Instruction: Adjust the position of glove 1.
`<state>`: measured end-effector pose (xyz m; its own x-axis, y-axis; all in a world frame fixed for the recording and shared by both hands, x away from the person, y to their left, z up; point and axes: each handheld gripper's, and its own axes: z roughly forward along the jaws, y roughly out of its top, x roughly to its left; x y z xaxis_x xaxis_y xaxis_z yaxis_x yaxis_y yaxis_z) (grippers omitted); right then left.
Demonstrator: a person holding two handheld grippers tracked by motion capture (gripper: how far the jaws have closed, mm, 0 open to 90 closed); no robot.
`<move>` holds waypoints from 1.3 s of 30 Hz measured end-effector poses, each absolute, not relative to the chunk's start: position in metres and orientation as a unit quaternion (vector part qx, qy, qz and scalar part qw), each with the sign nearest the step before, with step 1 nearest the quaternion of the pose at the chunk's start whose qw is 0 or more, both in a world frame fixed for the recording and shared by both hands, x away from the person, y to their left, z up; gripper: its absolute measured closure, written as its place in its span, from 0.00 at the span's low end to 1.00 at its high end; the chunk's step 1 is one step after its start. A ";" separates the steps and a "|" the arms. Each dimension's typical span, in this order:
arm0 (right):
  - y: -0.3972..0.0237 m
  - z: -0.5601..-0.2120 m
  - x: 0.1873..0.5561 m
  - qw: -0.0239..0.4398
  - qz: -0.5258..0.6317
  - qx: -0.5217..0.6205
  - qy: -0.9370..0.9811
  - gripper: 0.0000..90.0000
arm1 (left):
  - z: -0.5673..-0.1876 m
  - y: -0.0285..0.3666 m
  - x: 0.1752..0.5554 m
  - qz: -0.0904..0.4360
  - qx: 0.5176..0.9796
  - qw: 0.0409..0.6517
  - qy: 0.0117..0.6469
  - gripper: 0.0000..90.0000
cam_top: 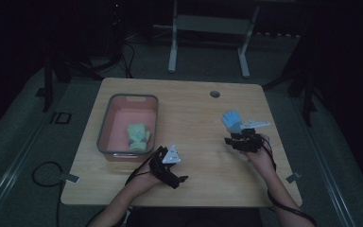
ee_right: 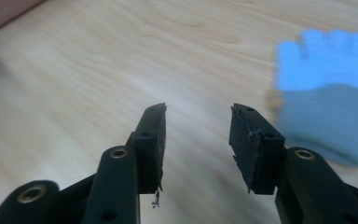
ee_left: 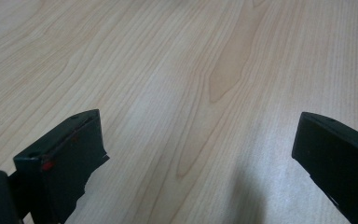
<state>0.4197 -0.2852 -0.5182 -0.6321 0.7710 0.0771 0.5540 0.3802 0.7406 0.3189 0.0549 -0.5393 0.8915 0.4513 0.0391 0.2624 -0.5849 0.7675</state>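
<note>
Right gripper [cam_top: 238,135], held in the person's right hand at the right side of the wooden table [cam_top: 189,99]: jaws partly apart, a narrow gap with bare tabletop between the pads and nothing gripped; in the right gripper view [ee_right: 196,140] the two black fingers [ee_right: 154,140] rise side by side, neither one touching anything. Blue glove-shaped toy [cam_top: 231,120]: lies flat on the table just past the right gripper's fingertips in the high view; in the right gripper view the same toy [ee_right: 328,100] sits outside the gap, beyond and to the far side of the finger that shows on the right of that view, close to it but apart, its stubby digits pointing away from the jaws; outline blurred. Left gripper [cam_top: 159,153], held in the left hand near the table's front edge: jaws wide apart; in the left gripper view [ee_left: 196,140] only plain wood grain lies between the fingers [ee_left: 65,158]. Grey-rimmed tray with a pink floor [cam_top: 105,124]: just beyond and to the left of the left gripper's fingertips; green glove-shaped toy [cam_top: 138,136] lying inside it toward the near end, well apart from the right gripper's fingers.
</note>
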 end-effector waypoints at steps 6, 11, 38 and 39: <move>-0.302 -0.517 0.447 0.167 0.373 0.435 0.802 0.66 | -0.541 0.059 0.316 0.124 0.875 0.420 0.205 0.02; -0.309 -0.517 0.473 0.177 0.367 0.452 0.794 0.66 | -0.542 0.058 0.315 0.122 0.875 0.421 0.206 0.02; -0.292 -0.541 0.509 0.163 0.311 0.490 0.798 0.91 | -0.543 0.061 0.317 0.118 0.875 0.418 0.215 0.02; -0.291 -0.539 0.508 0.161 0.308 0.493 0.797 0.92 | -0.544 0.061 0.316 0.118 0.874 0.419 0.216 0.02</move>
<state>0.5081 -0.2912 -0.5394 -0.4614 0.8859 0.0481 0.6877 0.3229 0.6502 0.3165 0.0614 -0.5437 0.8795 0.4753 0.0250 0.2785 -0.5566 0.7827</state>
